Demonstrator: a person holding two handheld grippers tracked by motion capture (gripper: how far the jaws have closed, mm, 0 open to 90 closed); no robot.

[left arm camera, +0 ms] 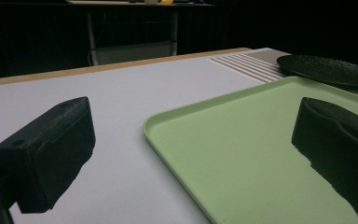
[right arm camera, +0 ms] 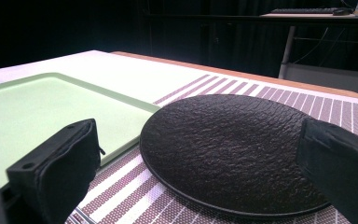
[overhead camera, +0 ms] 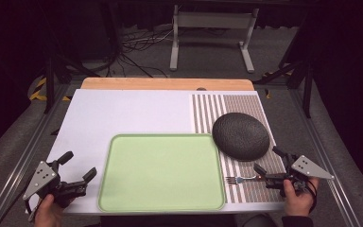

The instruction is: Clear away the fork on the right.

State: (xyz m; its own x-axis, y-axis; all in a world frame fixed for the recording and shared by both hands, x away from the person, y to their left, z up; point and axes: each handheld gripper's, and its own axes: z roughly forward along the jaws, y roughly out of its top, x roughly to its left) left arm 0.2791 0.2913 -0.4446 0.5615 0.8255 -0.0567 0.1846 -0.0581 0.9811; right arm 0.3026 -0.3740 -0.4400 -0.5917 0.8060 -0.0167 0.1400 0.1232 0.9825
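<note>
Looking down from the high view, the near edge of the white table (overhead camera: 123,113) is cut off at six o'clock, and so are both forearms. Darkness swallows the room beyond twelve o'clock, with just a tangle of cables and a pale metal frame (overhead camera: 212,33) coming through.

Down at seven o'clock, the left gripper (overhead camera: 78,168) has its jaws spread wide, gripping nothing, hovering just beside the light green tray (overhead camera: 160,172); in the left gripper view one jaw hangs over the white tabletop, the other over the tray's corner.

Over at four o'clock, the right gripper (overhead camera: 268,160) is parted wide too, empty, poised over the striped placemat (overhead camera: 246,106). Its jaws frame the near rim of the black textured plate (overhead camera: 241,136) in the right gripper view. A fork (overhead camera: 240,179) lies on the placemat just beside that gripper, tines toward the tray; whether they touch is hard to tell.

No lettering readable anywhere.
</note>
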